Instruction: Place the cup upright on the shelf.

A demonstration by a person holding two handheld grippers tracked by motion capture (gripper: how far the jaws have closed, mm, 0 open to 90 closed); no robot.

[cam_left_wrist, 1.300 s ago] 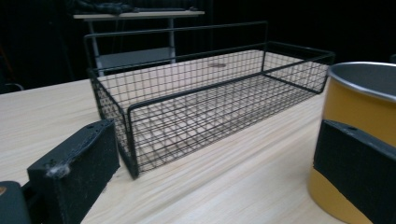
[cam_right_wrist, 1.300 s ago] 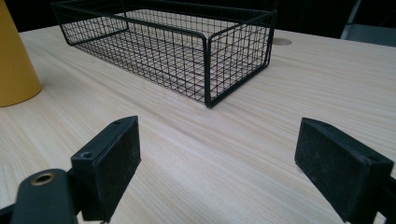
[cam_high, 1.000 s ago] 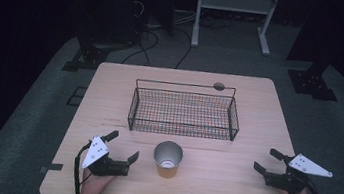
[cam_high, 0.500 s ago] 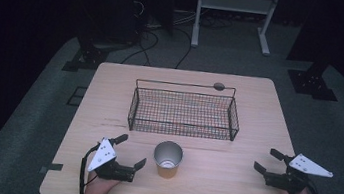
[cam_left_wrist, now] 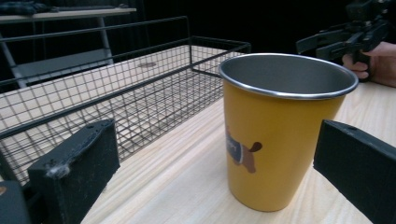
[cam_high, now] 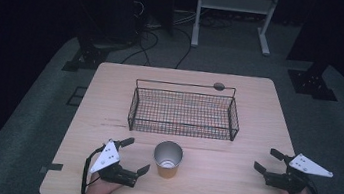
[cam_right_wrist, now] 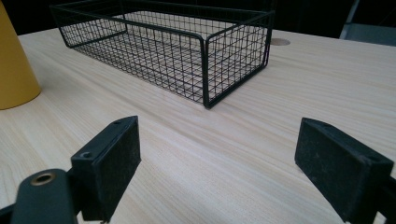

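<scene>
Item: cup [cam_high: 168, 159], yellow outside, bare steel inside and at the rolled rim, tapering toward its foot, a small printed animal on its side. It stands upright on the table [cam_high: 229, 185], just in front of the basket's near long wall, and has not been lifted or gripped.

Item: basket [cam_high: 184, 110], black wire mesh, rectangular, shallow, with a raised rail along the far side. Nothing lies in it; pale wood shows through the mesh floor.

Item: left gripper [cam_high: 133, 156], jaws spread wide, low over the table just left of the cup and aimed at it. In the left gripper view the cup [cam_left_wrist: 275, 130] sits between the two black blocks, touching neither; the pads look matt and slightly scuffed.

Item: right gripper [cam_high: 268, 161], jaws wide apart, holding nothing, well right of the cup.

Item: table, light wood grain, rounded corners, a small round plug behind the basket.

Progress: approach only. Closing on the cup, lifting it, and probably setting it in the basket all remain.
</scene>
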